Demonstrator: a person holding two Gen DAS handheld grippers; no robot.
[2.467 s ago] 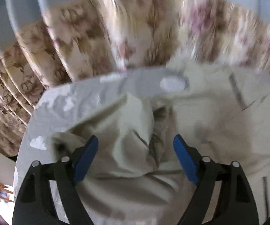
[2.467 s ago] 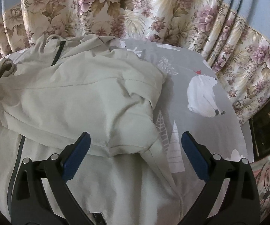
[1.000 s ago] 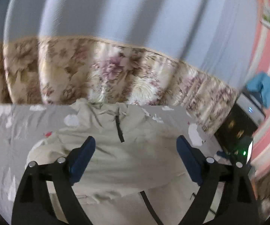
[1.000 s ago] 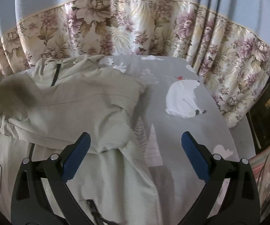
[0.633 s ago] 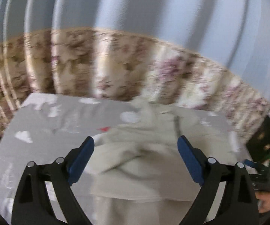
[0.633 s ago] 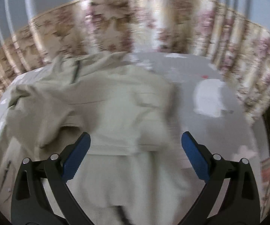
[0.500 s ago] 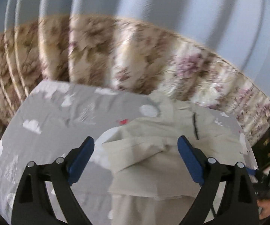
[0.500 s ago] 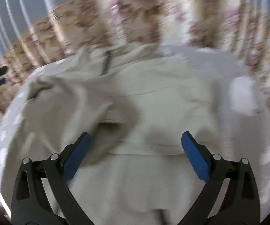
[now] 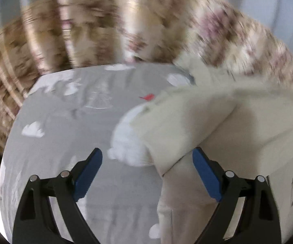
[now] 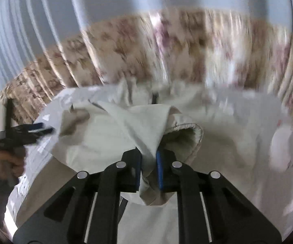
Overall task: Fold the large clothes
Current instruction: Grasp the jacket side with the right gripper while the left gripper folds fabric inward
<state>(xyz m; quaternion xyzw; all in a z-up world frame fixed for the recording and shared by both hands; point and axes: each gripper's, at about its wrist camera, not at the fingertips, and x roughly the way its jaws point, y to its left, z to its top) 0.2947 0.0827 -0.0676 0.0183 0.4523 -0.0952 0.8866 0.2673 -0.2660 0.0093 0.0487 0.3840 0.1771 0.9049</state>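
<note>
A pale beige zip jacket [image 10: 114, 134] lies on a grey printed bedsheet [image 9: 65, 122]. My right gripper [image 10: 149, 165] is shut on a sleeve of the jacket near its elastic cuff [image 10: 189, 132], lifting the fabric. My left gripper [image 9: 146, 172] is open and empty, over the sheet at the jacket's left edge [image 9: 197, 122]. The left gripper also shows in the right wrist view [image 10: 34, 131], held in a hand at the far left beside the jacket.
Floral curtains [image 10: 166, 50] hang behind the bed, also blurred in the left wrist view [image 9: 105, 30]. The sheet has white bear and cloud prints [image 9: 124, 140]. The bed's left edge [image 9: 6, 152] is near.
My right gripper has closed on the jacket sleeve and raised it. My left gripper has swung left, so the jacket now sits at the right of its view.
</note>
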